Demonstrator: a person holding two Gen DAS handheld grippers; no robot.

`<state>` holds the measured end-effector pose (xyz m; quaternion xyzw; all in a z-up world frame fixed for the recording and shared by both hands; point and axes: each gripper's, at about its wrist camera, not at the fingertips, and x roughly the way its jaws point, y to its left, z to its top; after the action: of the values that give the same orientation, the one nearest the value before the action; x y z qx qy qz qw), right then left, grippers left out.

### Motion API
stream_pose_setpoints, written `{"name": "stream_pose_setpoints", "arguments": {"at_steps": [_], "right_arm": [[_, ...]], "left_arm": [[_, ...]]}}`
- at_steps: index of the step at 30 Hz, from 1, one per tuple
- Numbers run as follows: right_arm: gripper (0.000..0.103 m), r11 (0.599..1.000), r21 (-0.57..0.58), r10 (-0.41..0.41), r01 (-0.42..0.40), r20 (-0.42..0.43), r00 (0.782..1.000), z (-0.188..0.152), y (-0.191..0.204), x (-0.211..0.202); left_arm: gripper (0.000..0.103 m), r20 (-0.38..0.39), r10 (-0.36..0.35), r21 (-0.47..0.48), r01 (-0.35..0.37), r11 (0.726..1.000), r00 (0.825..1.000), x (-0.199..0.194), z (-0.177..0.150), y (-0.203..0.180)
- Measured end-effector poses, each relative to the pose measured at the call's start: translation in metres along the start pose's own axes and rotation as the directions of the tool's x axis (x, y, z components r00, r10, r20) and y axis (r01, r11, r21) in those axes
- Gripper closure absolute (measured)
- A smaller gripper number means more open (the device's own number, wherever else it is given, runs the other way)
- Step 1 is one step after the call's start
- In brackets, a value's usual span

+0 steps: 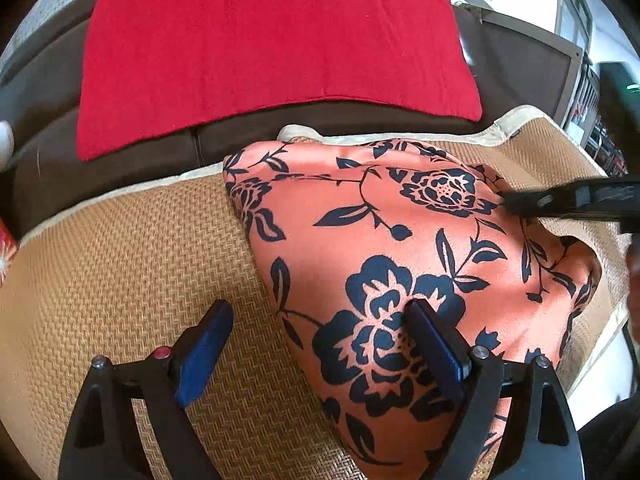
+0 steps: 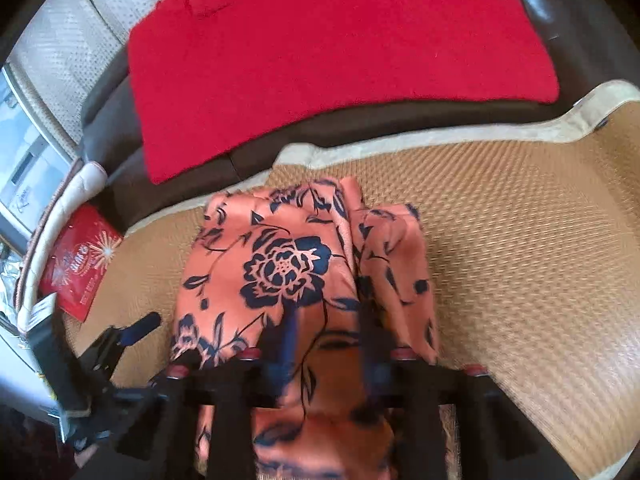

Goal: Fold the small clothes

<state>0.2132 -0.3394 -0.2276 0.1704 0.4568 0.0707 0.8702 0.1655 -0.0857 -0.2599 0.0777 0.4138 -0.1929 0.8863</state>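
Woven straw mat (image 1: 120, 248) covers the brown sofa (image 1: 52, 80) under my orange floral garment (image 1: 400, 260); beyond the garment lies a red cloth (image 1: 260, 48). My left hand-held gripper (image 1: 320, 324) gapes over its near edge. My right hand-held gripper (image 2: 328, 320) is blurred, narrowed around fabric; whether it pinches, I cannot tell.

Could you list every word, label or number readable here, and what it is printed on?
None can be read with certainty.
Red packet at the mat's left edge: gold print beside a starburst, too blurred to read.
Floral garment and red cloth: no text.
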Motion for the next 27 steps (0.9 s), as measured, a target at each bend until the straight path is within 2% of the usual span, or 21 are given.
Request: {"name": "stream_pose_setpoints", "arguments": {"at_steps": [2,3,6,9,12,15,17,18,19,20,27], "right_arm": [[0.076,0.999,0.04,-0.01,0.013,-0.074,0.997,-0.005,-0.009,0.033],[0.076,0.998,0.055,0.002,0.002,-0.069,0.998,-0.009,-0.012,0.036],[0.076,0.994,0.1,0.048,-0.045,-0.029,0.998,-0.012,-0.02,0.034],[0.075,0.996,0.077,0.041,-0.042,0.013,0.999,-0.013,-0.016,0.019],[0.074,0.995,0.07,0.07,-0.076,0.087,0.994,-0.014,-0.009,-0.006],[0.074,0.998,0.052,0.022,-0.03,0.15,0.988,-0.012,-0.005,-0.014],[0.074,0.997,0.074,-0.011,0.003,0.111,0.994,-0.014,-0.012,-0.003],[0.073,0.995,0.092,-0.029,0.025,0.039,0.999,-0.016,-0.018,0.015],[0.073,0.993,0.119,-0.007,0.006,0.008,1.0,-0.018,-0.025,0.028],[0.073,0.99,0.136,0.02,-0.026,0.046,0.999,-0.02,-0.029,0.025],[0.073,0.99,0.135,0.026,-0.034,0.055,0.998,-0.024,-0.031,0.012]], "left_arm": [[0.013,-0.002,0.0,0.003,0.0,1.0,1.0,0.001,0.0,0.0],[0.013,-0.003,-0.002,0.001,0.002,1.0,1.0,0.002,0.0,0.0],[0.013,-0.004,-0.003,0.003,0.003,1.0,1.0,0.003,-0.001,0.001],[0.013,0.0,0.008,0.013,-0.008,1.0,1.0,0.003,0.0,0.0],[0.013,0.001,0.013,0.012,-0.013,1.0,1.0,0.003,0.002,-0.001],[0.013,0.002,0.019,0.012,-0.019,1.0,1.0,0.003,0.002,-0.002],[0.013,0.004,0.02,0.013,-0.02,1.0,1.0,0.003,0.002,-0.002],[0.013,0.001,0.02,0.012,-0.02,1.0,1.0,0.003,0.002,-0.002],[0.013,0.002,0.021,0.011,-0.021,1.0,1.0,0.002,0.002,-0.002],[0.013,0.001,0.022,0.009,-0.022,1.0,1.0,0.002,0.002,-0.002],[0.012,0.004,0.031,0.004,-0.031,1.0,1.0,0.004,0.003,-0.003]]}}
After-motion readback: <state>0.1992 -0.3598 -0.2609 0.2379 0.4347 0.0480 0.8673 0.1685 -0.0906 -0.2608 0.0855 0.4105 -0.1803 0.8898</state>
